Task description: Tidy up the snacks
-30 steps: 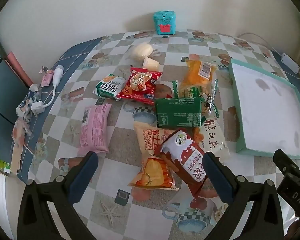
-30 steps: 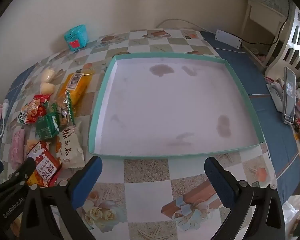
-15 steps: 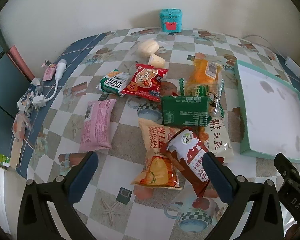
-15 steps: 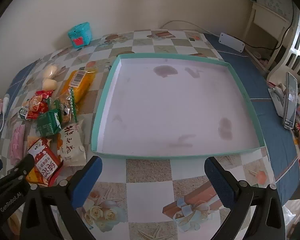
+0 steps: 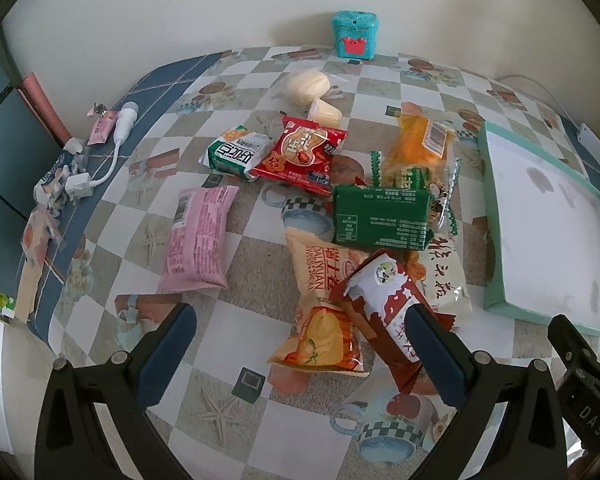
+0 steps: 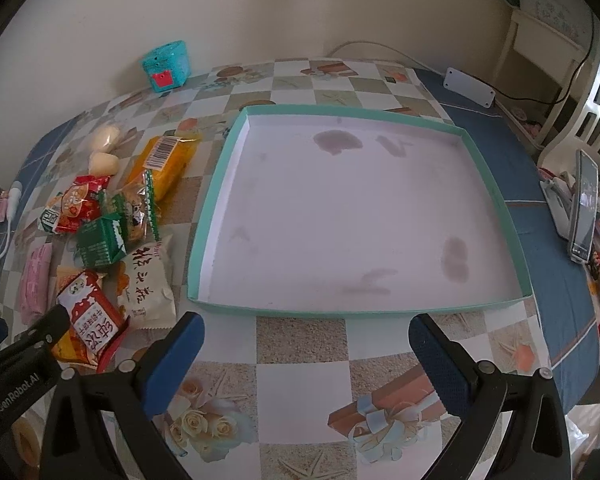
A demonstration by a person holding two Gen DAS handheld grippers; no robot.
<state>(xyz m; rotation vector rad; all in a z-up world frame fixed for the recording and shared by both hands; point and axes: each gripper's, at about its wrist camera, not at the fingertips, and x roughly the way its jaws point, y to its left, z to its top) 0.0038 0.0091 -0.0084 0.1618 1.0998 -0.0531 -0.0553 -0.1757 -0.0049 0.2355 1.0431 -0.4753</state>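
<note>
Plainly, the red-and-white snack packet (image 5: pixel 384 312) is lying on the table (image 5: pixel 236 312) beside the teal tray (image 5: pixel 496 300) — light, crinkly, slippery — so the wide-open, empty left tongs (image 5: pixel 304 342) are best pinching its puffed middle, while the right tongs (image 6: pixel 306 354) are hanging wide too.

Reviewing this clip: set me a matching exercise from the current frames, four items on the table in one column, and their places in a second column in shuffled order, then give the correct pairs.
Items
1. pink snack packet
2. teal box with a red patch
3. teal-rimmed tray
4. dark green snack packet

Places
A. at the far edge of the table, by the wall
B. lying apart, left of the snack pile
C. on the table right of the snack pile, with nothing in it
D. in the pile, overlapping the orange packet

Pairs: 1-B, 2-A, 3-C, 4-D
</note>
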